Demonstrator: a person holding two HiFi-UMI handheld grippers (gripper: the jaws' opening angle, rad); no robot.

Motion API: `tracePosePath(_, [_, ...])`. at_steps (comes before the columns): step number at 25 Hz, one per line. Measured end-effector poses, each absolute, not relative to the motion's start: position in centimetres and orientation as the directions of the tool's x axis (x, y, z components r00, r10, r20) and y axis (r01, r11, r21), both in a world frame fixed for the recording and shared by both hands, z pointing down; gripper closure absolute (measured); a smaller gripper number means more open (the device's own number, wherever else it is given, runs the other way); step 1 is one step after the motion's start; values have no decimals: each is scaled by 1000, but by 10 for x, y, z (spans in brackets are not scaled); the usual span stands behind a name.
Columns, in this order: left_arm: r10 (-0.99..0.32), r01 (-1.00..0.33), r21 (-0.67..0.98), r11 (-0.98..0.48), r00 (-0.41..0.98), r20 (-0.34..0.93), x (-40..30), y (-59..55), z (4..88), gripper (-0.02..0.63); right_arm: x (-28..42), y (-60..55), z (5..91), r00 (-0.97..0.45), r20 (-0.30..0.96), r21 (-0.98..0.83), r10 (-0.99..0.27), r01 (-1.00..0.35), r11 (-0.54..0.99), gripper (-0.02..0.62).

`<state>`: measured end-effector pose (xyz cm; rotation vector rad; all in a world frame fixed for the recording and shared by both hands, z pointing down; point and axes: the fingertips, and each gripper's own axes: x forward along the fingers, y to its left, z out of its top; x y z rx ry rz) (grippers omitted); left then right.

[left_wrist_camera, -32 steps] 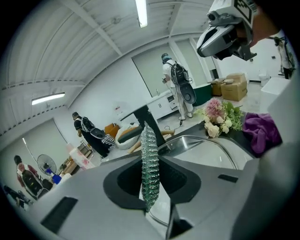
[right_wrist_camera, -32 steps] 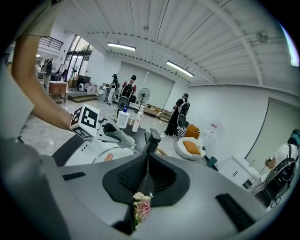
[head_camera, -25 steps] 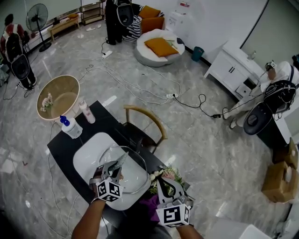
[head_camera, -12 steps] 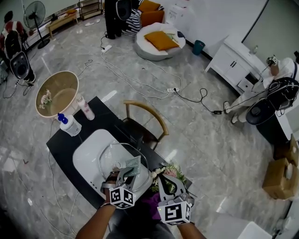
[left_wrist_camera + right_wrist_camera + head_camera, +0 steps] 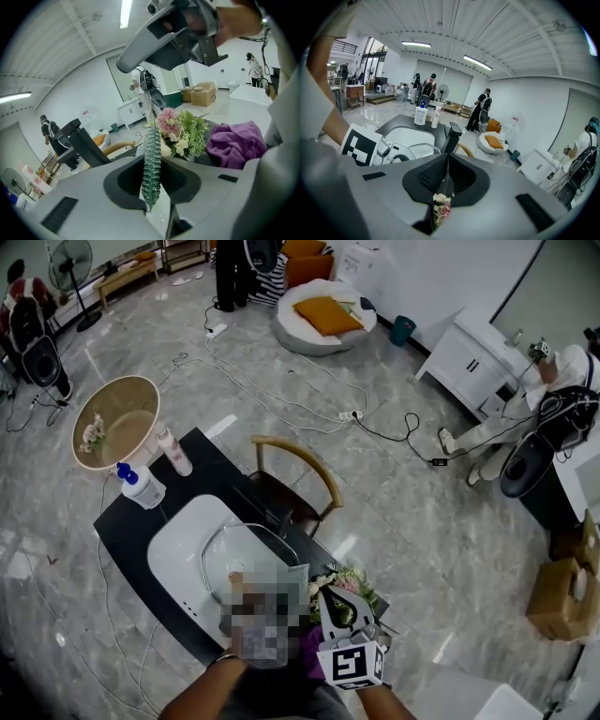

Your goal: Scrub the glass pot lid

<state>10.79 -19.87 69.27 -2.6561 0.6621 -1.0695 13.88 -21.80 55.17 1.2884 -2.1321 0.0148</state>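
A second ago the left gripper [image 5: 152, 197] hung over the 8 o'clock side of the glass pot lid [image 5: 239, 557]. Now it has swung across to the lid's 5 o'clock edge, at the near lip of the white basin [image 5: 178, 563]. It has also tipped up and turned to its 3 o'clock. Its own view no longer looks down on glass. It looks out at the bunch of flowers [image 5: 180, 131], a purple cloth [image 5: 234, 143] and the ceiling, with the other gripper overhead.

Its jaws are closed tight on a green scouring pad [image 5: 151, 164], which is seen edge-on and stands out past the tips. From here the pad looks lifted clear of the lid, though a blurred patch in the head view hides the contact point, so I cannot be sure.

The lid lies flat in the basin, its metal rim showing. Nobody is steadying it.

The right gripper [image 5: 445, 180] hovers at the lid's 4 o'clock, above the flowers. Its jaws are pressed together with nothing between them.

I would judge the scrubbing paused between strokes. The pad has to tilt back down onto the glass before any more cleaning gets done, and the loose lid may slide when it does.
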Motion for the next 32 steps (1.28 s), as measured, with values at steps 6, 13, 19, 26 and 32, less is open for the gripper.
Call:
tracePosePath(6, [-495, -347, -354, -869, 639, 589, 98, -212, 682, 518, 138, -220, 554, -317, 530, 300, -787, -797, 523, 568])
tracePosePath(13, [-574, -430, -383, -818, 553, 604, 52, -249, 680, 519, 136, -221, 556, -323, 534, 301, -782, -791, 532, 568])
tracePosePath(19, [-619, -520, -385, -762, 415, 666, -24, -286, 700, 519, 133, -220, 560, -326, 543, 303, -774, -784, 543, 568])
tracePosePath(26, [-601, -598, -334, -729, 325, 730, -86, -298, 728, 518, 129, -217, 564, -330, 553, 295, -765, -781, 550, 568])
tracePosePath(32, [-588, -627, -297, -720, 323, 742, -91, -287, 737, 519, 124, -216, 565, -334, 554, 296, -762, -777, 556, 568])
